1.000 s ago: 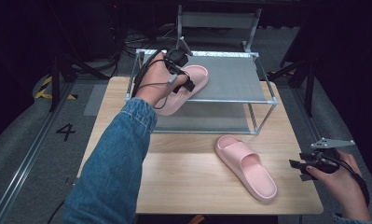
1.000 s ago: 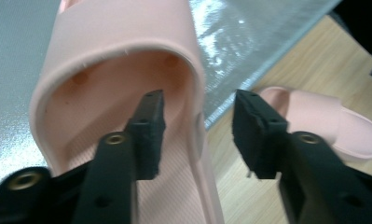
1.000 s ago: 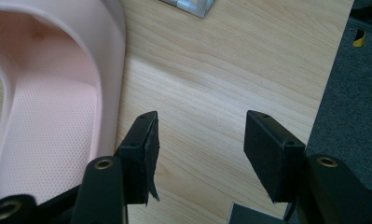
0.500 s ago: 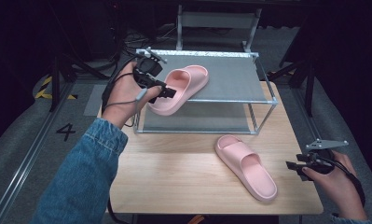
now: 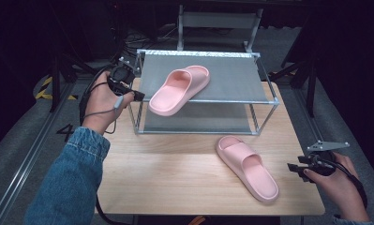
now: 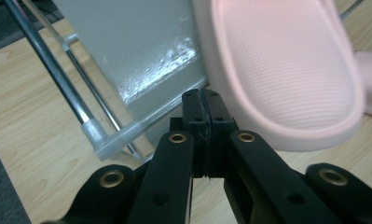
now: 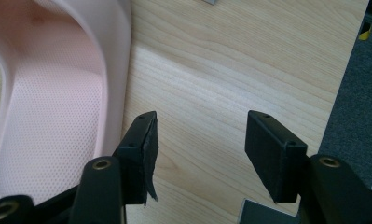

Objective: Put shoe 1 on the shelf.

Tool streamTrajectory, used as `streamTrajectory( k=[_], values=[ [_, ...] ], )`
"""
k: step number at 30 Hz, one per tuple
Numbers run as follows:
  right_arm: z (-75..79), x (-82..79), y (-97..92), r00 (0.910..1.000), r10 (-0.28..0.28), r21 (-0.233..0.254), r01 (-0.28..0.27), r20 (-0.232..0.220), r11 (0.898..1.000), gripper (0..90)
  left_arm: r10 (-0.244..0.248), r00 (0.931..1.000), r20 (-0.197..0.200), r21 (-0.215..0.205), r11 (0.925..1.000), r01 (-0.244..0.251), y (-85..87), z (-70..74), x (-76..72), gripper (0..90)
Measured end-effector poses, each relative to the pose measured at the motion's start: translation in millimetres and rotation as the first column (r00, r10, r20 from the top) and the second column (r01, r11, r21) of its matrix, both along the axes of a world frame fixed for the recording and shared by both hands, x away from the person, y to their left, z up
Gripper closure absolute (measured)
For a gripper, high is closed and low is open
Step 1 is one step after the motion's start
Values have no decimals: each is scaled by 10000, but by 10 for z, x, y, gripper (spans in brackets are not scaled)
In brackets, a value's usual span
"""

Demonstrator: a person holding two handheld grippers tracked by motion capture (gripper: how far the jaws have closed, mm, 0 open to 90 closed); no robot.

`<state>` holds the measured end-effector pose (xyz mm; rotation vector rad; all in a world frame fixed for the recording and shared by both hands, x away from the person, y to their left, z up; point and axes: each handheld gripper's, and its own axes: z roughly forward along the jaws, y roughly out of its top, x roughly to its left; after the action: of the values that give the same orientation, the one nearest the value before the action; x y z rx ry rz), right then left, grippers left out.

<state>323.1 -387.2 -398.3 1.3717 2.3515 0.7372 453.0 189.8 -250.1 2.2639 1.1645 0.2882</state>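
Observation:
A pink slipper lies on the top shelf of a metal rack, its heel hanging over the front left edge. My left gripper is held just left of the rack, shut and empty, a short way from that heel. In the left gripper view the shut gripper points at the slipper's heel and the shelf. A second pink slipper lies on the wooden table. My right gripper hovers open to its right. The right gripper view shows this gripper open over bare wood beside the slipper.
The rack has a lower shelf with nothing on it. The table's right edge runs close to my right hand. A grey stand is behind the rack, with dark floor all around.
My left gripper has let go of the slipper on the top shelf and drawn back to the left, shut. The slipper stays on the shelf. My right gripper has barely moved.

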Motion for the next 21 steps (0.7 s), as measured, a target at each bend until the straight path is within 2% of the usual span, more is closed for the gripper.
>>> streamTrajectory(
  k=[5,11,13,15,21],
  values=[
    [-9,-3,8,10000,4,22,-4,-28,10000,452,-11,9998,-189,-59,10000,10,23,-112,17,900],
    [-10,-8,10,10000,15,28,-15,-8,10000,446,-286,9984,-487,-455,9986,264,-10,-156,19,900],
    [1,-12,7,10000,30,38,-30,2,10000,445,-472,9972,-580,-587,9973,438,-46,-158,2,900],
    [4,-15,1,10000,27,10,-27,16,10000,445,-577,9969,-531,-482,9973,552,-96,-152,-27,900],
    [-7,-13,4,10000,49,3,-49,-10,10000,442,-943,9938,-582,-580,9942,909,-243,-130,-78,900]
  ],
)
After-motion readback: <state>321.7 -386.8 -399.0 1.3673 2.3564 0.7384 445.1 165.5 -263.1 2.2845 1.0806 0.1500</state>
